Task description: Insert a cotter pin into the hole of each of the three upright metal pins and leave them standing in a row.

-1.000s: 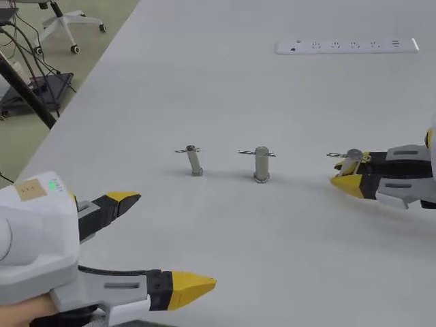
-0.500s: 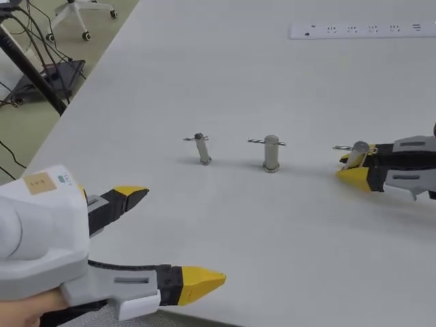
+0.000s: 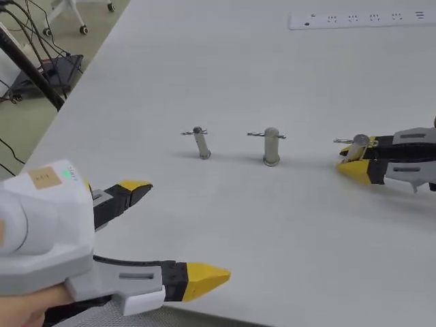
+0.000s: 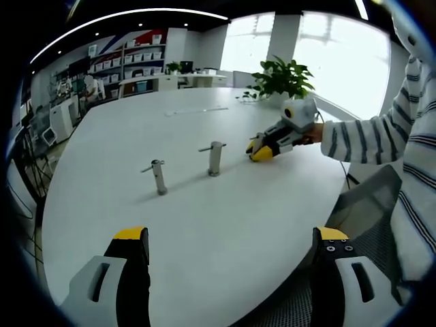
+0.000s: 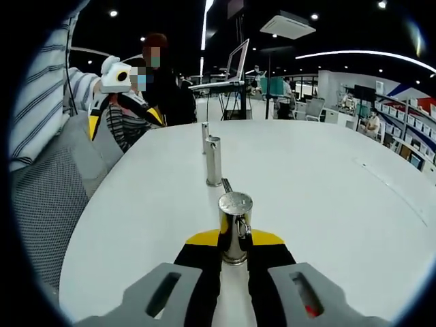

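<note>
Three pins in a row across the table [image 3: 272, 75], all three already cottered. Left pin [image 3: 199, 143] and middle pin [image 3: 271, 147] standing free, well apart, each with a cotter [image 3: 266, 135] crosswise near the top. Right pin [image 3: 357, 146] pinched low on the shaft by the right gripper [image 3: 349, 158], clenched on it from the side, with the right cotter [image 3: 344, 141] poking out toward the middle pin. Leaning a little in the head view, straighter in the right gripper view; hard to tell whether seated flat on the table or held just off it. Left gripper [image 3: 185, 230] spread wide and empty, hovering by the table's near edge, well clear of the row. Judged nearly finished, with only the letting-go of the right pin left. Chief danger: toppling on release. Likely causes: opening the jaws with the pin off vertical or not fully down, so dropping or tipping it; dragging it sideways with one clinging jaw on the way out; catching the foot with a jaw tip while pulling back along the table. Also possible: brushing the right cotter and twisting or drawing it out of the hole. After a fall, a round pin apt to roll, perhaps toward the middle pin, spoiling the row. Safer to square it up, press it down, ease the jaws apart evenly, then draw straight back. Little threat from the left gripper, barring a sweep toward the left pin.
</note>
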Demonstrator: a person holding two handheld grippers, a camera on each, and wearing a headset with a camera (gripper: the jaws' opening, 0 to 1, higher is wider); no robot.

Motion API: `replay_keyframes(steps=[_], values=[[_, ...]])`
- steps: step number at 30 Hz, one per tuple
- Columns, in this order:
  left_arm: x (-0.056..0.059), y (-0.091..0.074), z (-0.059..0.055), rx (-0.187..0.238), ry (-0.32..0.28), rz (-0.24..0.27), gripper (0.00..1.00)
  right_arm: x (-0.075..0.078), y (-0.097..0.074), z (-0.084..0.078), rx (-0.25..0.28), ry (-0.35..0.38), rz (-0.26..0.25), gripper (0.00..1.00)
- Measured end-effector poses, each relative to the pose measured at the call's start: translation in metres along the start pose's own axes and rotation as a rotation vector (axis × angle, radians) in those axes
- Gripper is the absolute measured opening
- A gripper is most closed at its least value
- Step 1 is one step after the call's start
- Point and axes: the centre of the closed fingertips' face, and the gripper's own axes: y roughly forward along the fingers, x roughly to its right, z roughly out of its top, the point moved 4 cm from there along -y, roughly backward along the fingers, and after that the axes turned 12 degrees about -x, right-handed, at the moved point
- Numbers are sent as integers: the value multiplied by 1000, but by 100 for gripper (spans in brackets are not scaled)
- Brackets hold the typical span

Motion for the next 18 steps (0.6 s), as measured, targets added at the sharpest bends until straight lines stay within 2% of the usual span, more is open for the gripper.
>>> replay_keyframes(steps=[6, 16, 18], values=[[1, 0, 1, -4, -1, -2, 99, 6, 1, -2, 18, 1, 1, 9], [4, 2, 8, -3, 10, -27, 99, 9, -1, -1, 14, 22, -25, 10], [4, 2, 8, -4, 13, -29, 99, 10, -5, 4, 38, 30, -31, 12]])
